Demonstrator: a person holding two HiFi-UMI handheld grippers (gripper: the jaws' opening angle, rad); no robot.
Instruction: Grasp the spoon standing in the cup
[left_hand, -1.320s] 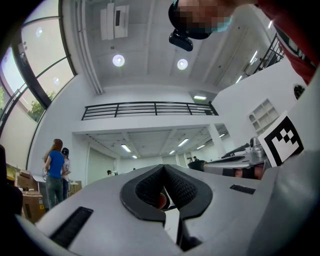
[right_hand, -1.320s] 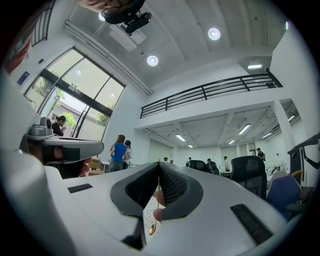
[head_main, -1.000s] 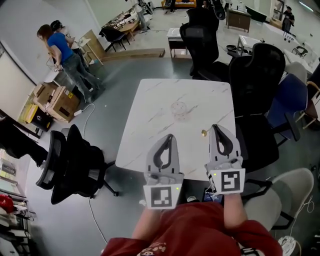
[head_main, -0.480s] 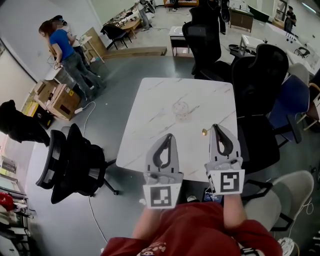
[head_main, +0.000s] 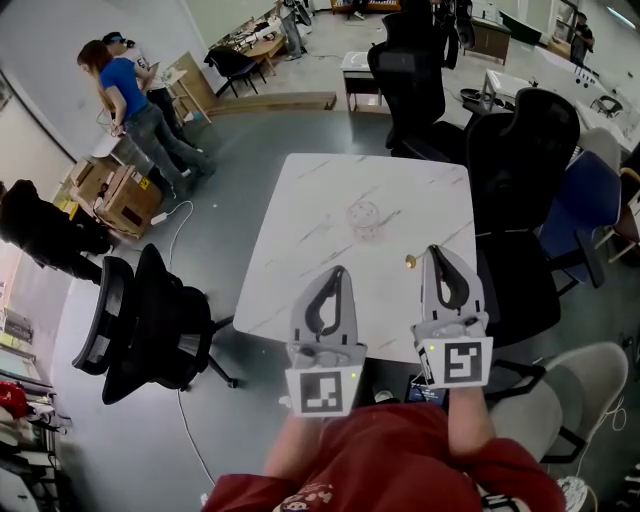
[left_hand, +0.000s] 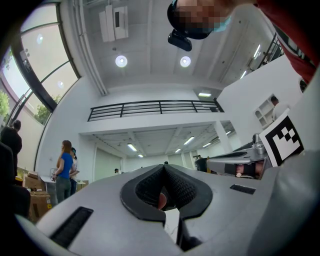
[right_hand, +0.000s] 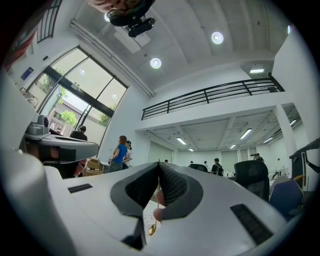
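A clear glass cup (head_main: 363, 218) stands near the middle of the white marble table (head_main: 300, 240); I see no spoon in it. A small gold spoon (head_main: 410, 263) lies on the table apart from the cup, just left of my right gripper's tip. Through the right gripper view's jaw opening the gold spoon (right_hand: 151, 229) shows low down. My left gripper (head_main: 337, 272) and right gripper (head_main: 433, 250) hover side by side over the table's near edge, both shut and empty. The jaws of the left gripper (left_hand: 163, 167) and the right gripper (right_hand: 159, 165) meet at their tips.
Black office chairs stand to the left (head_main: 150, 320) and at the right and far side (head_main: 510, 150); a grey chair (head_main: 570, 390) is near right. Two people (head_main: 125, 100) stand by cardboard boxes (head_main: 125, 200) far left. A person in black (head_main: 40, 230) is at the left edge.
Both grippers hold the same place. The person in black at the left edge has moved up and further into view.
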